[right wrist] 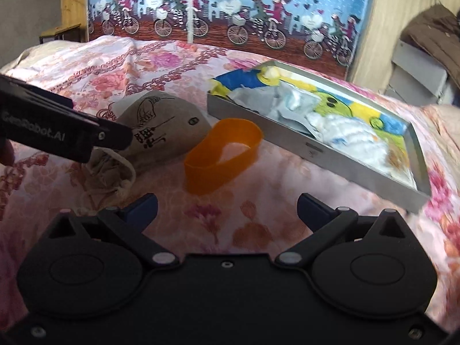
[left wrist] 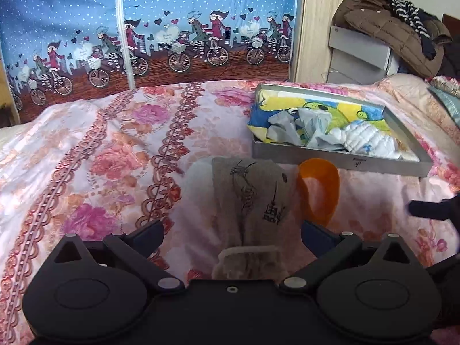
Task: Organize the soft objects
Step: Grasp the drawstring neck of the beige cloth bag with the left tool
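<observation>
Bed and room behind the work

A pink floral bedspread [left wrist: 95, 155] covers the bed. Behind it hangs a blue curtain [left wrist: 172, 28] printed with cyclists, hearts and white dots. A pale wooden wardrobe panel [left wrist: 313, 28] stands just beside the curtain. A brown padded coat [left wrist: 382, 26] lies heaped on grey boxes [left wrist: 359, 54], with a black-and-white striped garment [left wrist: 405, 11] on top.

We read "GeoRobot.AI" in pale letters along the black body of the left gripper [right wrist: 115, 138], seen in the right wrist view. The drawstring pouch [right wrist: 161, 126] carries black printed characters we cannot make out. A small dark label on the grey tray [right wrist: 313, 148] near wall stays illegible.
</observation>
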`<state>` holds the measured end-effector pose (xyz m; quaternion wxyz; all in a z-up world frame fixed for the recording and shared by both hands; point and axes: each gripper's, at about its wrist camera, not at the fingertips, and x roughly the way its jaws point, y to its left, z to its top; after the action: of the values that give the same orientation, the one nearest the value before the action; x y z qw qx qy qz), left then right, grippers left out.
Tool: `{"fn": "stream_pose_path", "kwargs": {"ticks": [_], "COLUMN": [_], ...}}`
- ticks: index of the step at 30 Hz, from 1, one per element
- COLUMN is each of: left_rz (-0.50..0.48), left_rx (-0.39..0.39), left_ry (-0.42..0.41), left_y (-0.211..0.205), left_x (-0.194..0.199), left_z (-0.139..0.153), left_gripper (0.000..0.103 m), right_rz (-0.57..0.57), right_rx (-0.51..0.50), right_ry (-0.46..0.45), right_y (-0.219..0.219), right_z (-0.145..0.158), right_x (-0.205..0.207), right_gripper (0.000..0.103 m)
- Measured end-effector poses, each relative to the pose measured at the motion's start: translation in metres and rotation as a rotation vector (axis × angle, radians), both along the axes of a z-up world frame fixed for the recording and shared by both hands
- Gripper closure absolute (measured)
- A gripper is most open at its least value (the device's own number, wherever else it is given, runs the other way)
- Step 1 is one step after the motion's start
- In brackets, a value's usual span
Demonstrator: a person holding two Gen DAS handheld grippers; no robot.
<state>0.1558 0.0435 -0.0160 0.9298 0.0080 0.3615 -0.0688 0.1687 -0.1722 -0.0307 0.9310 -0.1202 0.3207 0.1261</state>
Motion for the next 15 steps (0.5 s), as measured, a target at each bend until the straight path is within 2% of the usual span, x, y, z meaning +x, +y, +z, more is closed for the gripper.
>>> {"fn": "stream_pose_path", "kwargs": {"ticks": [8,15], "left_rz": [-0.011,0.03], "left_rx": [-0.081,-0.212], "left_ry": [0.092,0.194], "left_y": [0.012,0.027], "left_x": [0.022,0.034], "left_z": [-0.024,-0.038], "left_gripper": [0.01,0.029], "right_rz": [-0.013,-0.023], "right_rx": [-0.032,0.002], "right_ry": [-0.021,-0.037], "right_y": [0.015,0.014], "right_z": [-0.016,-0.025], "right_x": [0.032,0.044], "right_gripper": [0.001,0.001]}}
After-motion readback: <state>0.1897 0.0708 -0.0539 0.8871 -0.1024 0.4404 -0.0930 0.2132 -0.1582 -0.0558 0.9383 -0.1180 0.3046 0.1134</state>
